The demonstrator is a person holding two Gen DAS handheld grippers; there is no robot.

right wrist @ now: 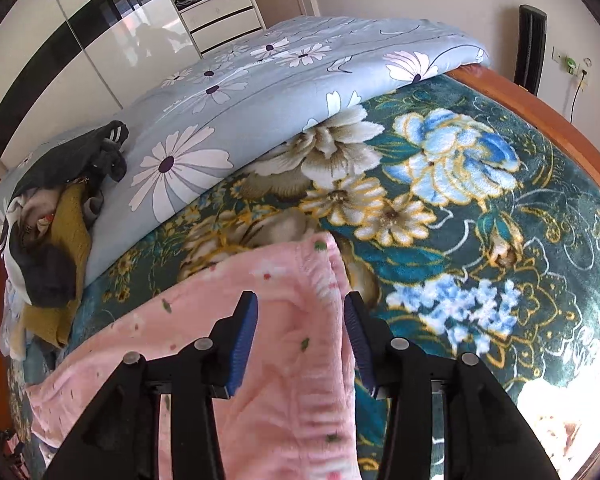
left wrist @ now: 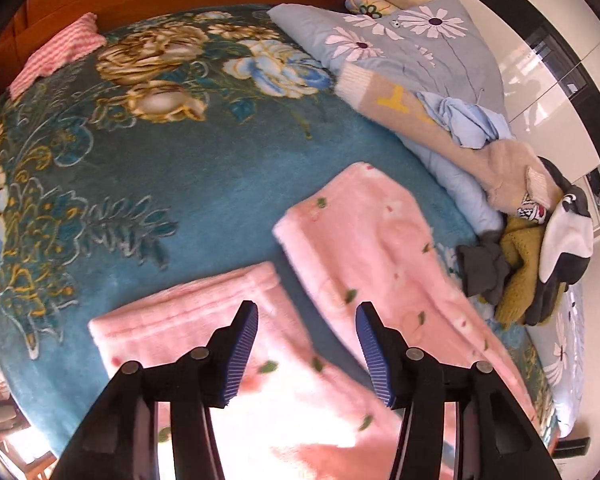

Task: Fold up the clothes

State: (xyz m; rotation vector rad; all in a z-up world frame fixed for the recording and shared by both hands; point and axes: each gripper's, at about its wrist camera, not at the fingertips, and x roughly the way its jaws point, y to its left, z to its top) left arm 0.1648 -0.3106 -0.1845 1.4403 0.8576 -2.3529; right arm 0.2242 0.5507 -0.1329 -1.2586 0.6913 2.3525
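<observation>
Room: a bedroom with white glossy wardrobe doors [right wrist: 100, 52] and a bed framed in orange-brown wood.
Bed: covered by a teal blanket with big flowers [left wrist: 220, 152]; a grey-blue daisy quilt [right wrist: 228, 92] lies folded along one side.
Waiting clothes: a heap of garments [left wrist: 532, 248], mustard, dark grey, beige and light blue, sits on the quilt's edge, well apart from both claws.
Task's thing: pink fleece trousers [left wrist: 364, 248] with small green and red specks, spread flat on the blanket, the two legs splayed apart.
Left claw: left claw [left wrist: 306, 344] stands about half open with nothing pinched; its blue pads hang over the crotch, where the legs meet.
Right claw: right claw [right wrist: 300, 340] is also about half open and empty; the pink cloth lies under and between its fingers, but the pads do not press on it.
Long axis: in the left view each leg runs away from the claw, one toward upper right, the shorter-looking one toward the left, cuffs at the far ends.
Key relation: the right claw sits over one leg with that leg's end just ahead of its tips.
Judgement: the garment looks laid out rather than folded; bringing one leg across onto the other seems the likely next fold.
</observation>
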